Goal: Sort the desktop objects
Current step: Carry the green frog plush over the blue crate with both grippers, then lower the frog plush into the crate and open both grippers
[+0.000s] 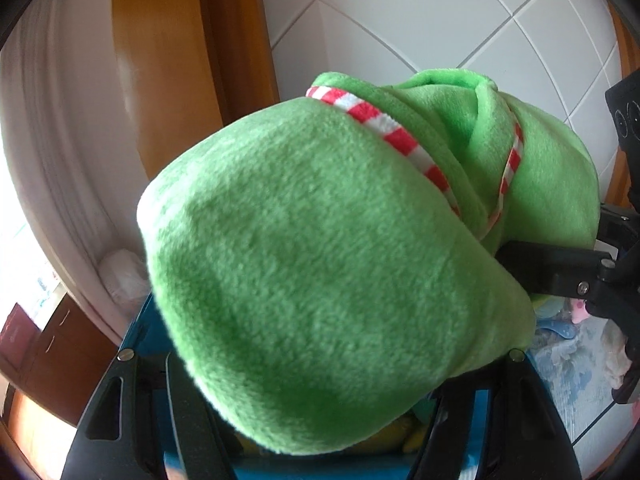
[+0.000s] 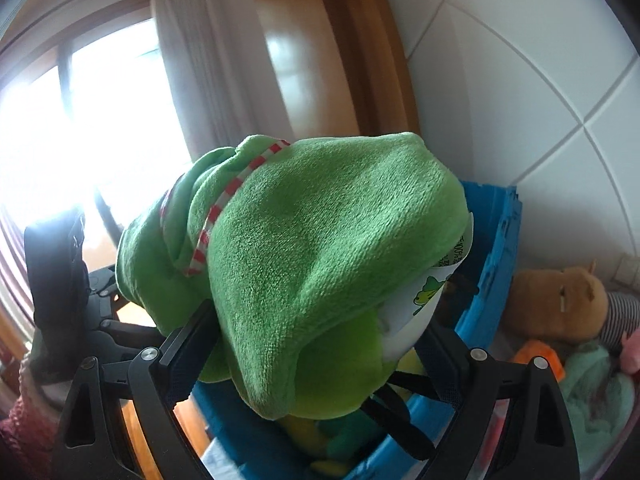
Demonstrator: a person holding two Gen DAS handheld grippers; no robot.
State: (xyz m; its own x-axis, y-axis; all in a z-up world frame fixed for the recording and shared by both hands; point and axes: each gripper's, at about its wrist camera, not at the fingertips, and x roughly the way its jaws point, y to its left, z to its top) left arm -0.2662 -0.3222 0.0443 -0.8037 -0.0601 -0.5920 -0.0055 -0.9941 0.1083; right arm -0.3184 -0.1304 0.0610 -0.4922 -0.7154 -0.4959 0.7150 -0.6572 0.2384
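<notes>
A green plush toy [image 1: 320, 248] with a red-and-white striped band [image 1: 384, 128] fills the left wrist view. My left gripper [image 1: 316, 420] is shut on its lower end, and the fingertips are hidden under the fabric. The right wrist view shows the same plush [image 2: 320, 240] with a white label, squeezed between the pads of my right gripper [image 2: 316, 352]. Each gripper shows in the other's view: the right gripper [image 1: 552, 276] grips from the right, the left gripper [image 2: 60, 280] from the left. A blue bin [image 2: 496, 240] with yellow and green items lies under the toy.
A brown plush [image 2: 560, 304], an orange item [image 2: 540, 356] and a teal plush [image 2: 592, 392] lie right of the bin. Behind are a white tiled wall [image 2: 520, 80], a wooden door frame [image 1: 160, 60], a curtain [image 2: 192, 60] and a bright window.
</notes>
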